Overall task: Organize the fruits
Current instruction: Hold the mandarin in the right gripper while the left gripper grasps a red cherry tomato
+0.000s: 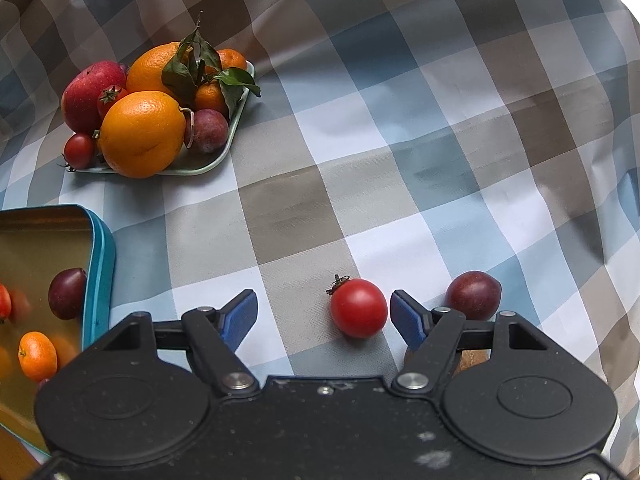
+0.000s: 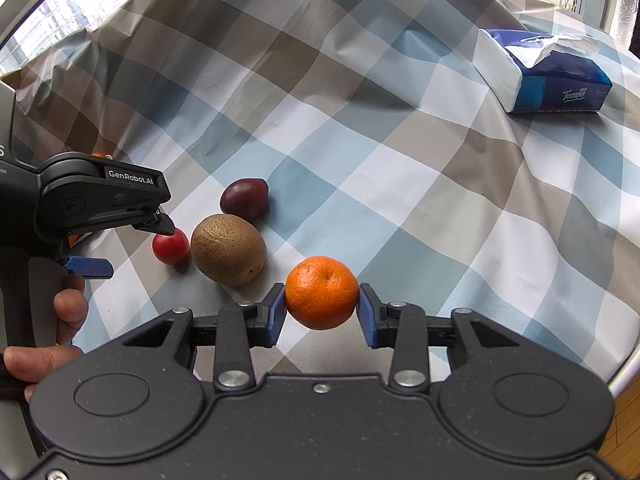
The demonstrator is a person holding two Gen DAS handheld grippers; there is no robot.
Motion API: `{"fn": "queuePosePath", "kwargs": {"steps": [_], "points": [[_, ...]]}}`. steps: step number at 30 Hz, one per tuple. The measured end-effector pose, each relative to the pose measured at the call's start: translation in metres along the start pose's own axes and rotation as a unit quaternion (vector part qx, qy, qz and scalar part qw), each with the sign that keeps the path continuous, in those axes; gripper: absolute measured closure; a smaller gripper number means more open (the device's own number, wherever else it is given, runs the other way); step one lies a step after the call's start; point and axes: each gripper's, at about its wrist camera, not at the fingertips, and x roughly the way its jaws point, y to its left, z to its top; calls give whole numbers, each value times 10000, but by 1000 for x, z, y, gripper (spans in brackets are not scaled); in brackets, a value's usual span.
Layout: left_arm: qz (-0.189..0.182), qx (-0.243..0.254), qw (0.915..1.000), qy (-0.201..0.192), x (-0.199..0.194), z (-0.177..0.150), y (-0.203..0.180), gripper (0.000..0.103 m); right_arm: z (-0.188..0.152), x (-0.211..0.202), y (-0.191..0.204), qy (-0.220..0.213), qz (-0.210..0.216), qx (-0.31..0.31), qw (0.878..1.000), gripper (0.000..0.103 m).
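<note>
Left wrist view sits low behind the left gripper [image 1: 324,314], facing forward over the checked cloth [image 1: 400,128], close to a cherry tomato [image 1: 359,308] just inside its right finger. Right wrist view looks forward and down past the right gripper [image 2: 322,312]. Shared region: tomato [image 2: 171,246], plum [image 1: 473,295] [image 2: 244,199], and the left gripper [image 2: 132,240] seen side-on, left of the right claw.

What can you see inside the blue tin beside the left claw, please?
Inside the blue tin lie a dark plum, a small orange and part of a red tomato at the picture's edge. The left claw body covers the tin's near end, so anything there is hidden.
</note>
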Motion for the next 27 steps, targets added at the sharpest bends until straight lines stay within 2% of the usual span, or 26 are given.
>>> {"fn": "queuePosePath", "kwargs": {"steps": [7,8,9,10,12,16,27], "points": [[55,-141,9998,153,23,2,-6,29,-2,-3,-4,-7,-15,-26,10000,56],[82,-162,9997,171,26,2,-6,34,-3,-3,-5,14,-3,1,10000,56],[53,-165,9996,224,29,2,-6,46,-3,-4,-7,15,-13,7,10000,56],[87,-149,9996,228,30,1,-7,49,-3,-4,-8,-2,-30,10,10000,56],[111,-28,9998,180,26,0,-11,70,-3,-5,-10,-44,-61,26,10000,56],[-42,23,9996,293,22,-3,-14,70,-2,-5,-15,-24,-64,107,9999,56],[0,-170,9996,204,-11,-5,4,70,-2,-11,-14,-58,17,46,10000,56]]}}
